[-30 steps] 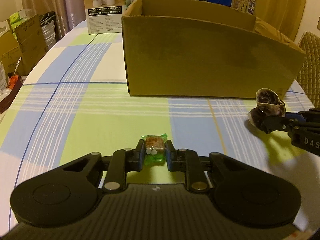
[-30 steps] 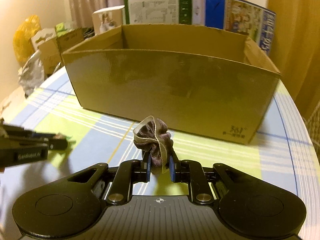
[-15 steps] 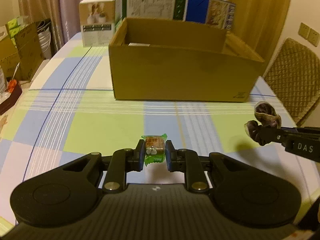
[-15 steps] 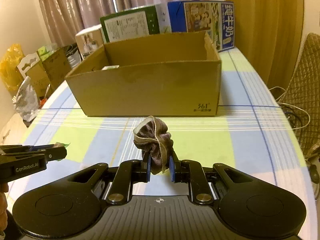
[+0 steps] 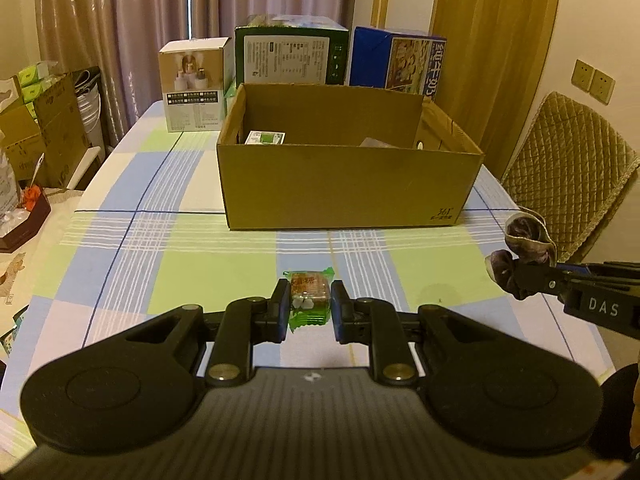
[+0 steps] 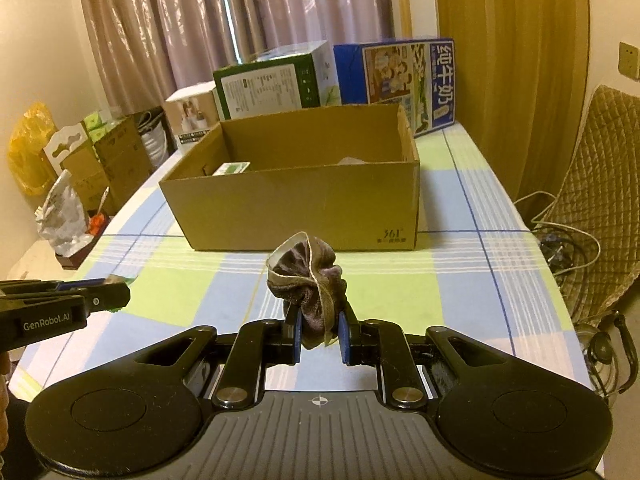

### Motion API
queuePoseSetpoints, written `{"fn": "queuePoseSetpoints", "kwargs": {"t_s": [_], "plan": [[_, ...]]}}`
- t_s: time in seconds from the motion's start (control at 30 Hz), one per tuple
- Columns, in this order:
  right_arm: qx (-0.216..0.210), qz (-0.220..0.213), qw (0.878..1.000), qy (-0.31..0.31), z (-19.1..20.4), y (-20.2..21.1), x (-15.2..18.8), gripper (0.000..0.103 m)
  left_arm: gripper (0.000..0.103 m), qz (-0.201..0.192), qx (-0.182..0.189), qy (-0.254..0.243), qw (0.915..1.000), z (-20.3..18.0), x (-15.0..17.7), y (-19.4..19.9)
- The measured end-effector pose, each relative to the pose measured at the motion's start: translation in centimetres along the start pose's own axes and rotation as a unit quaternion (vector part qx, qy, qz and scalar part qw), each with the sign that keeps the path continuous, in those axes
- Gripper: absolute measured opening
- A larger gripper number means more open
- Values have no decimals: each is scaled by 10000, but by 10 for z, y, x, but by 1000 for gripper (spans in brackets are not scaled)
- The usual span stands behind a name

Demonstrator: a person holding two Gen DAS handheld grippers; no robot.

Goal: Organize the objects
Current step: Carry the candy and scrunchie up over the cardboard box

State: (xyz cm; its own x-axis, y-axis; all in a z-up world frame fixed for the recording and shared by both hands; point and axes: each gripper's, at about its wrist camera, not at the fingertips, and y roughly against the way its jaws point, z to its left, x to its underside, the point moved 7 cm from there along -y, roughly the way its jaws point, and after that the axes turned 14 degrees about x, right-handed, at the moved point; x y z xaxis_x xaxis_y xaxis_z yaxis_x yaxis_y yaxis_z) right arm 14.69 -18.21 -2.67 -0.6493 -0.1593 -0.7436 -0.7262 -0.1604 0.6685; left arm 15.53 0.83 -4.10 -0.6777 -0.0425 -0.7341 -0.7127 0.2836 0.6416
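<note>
Now snack packet pinched between left fingers; scrunchie between right fingers.

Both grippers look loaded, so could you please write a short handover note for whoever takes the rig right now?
Left gripper: shut on the green-wrapped snack, held above the checked tablecloth.
Right gripper: shut on the brown scrunchie, also in the air.
Cardboard box: open, ahead of both grippers, short of reach.
Done: a small green-and-white packet and something pale already lie inside the box.
Left: likely carry both items forward and release them into the box.
</note>
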Motion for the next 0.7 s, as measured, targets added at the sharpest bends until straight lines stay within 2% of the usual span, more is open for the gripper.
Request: {"fn": "queuePoseSetpoints", "kwargs": {"t_s": [0.33, 0.7], "plan": [[6, -60, 10000, -36, -3, 17, -8, 15, 17, -49, 86, -59, 9999, -8, -7, 11], [-17, -79, 10000, -42, -11, 16, -40, 15, 17, -36, 218, -66, 9997, -1, -44, 8]]}}
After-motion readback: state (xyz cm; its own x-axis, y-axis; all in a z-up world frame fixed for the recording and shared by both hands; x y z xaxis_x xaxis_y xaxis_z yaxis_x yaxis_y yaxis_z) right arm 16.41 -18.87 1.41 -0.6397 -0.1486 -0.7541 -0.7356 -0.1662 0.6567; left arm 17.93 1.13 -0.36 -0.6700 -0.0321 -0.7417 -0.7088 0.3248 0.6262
